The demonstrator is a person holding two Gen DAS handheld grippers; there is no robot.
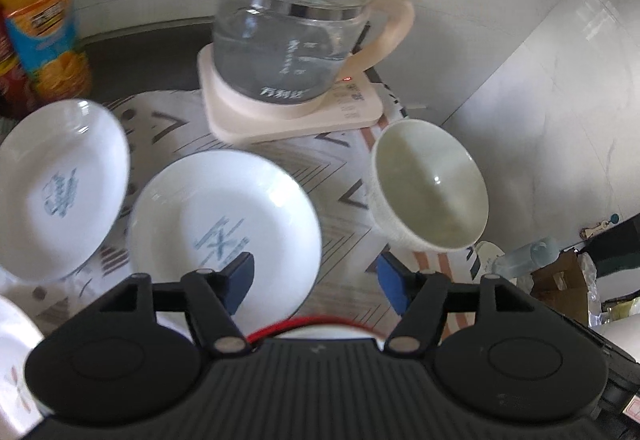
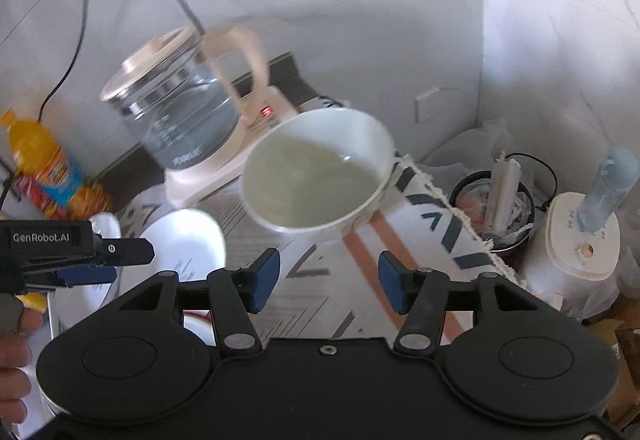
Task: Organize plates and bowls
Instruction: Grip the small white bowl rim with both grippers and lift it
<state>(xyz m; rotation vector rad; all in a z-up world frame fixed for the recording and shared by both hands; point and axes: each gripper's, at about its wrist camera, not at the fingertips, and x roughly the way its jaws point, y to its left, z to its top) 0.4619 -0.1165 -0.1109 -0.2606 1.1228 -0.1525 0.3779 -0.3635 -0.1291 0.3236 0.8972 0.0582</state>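
Observation:
Two white plates with blue prints lie on the patterned cloth (image 1: 280,164): one at the left (image 1: 60,188), one in the middle (image 1: 216,216). My left gripper (image 1: 316,276) hangs open over the near rim of the middle plate, nothing between its blue pads. A pale bowl (image 1: 432,192) stands to the right near the cloth's edge. In the right wrist view the same bowl (image 2: 316,180) sits just beyond my right gripper (image 2: 326,280), which is open and holds nothing. The left gripper (image 2: 132,264) shows at the left over a plate (image 2: 188,240).
A glass kettle (image 1: 296,28) with a cream lid stands on its base behind the dishes. An orange drink bottle (image 1: 40,16) is at the back left. Another plate's rim (image 1: 12,372) shows at the near left. Beyond the table's right edge are a bin (image 2: 496,208) and a white container (image 2: 584,240).

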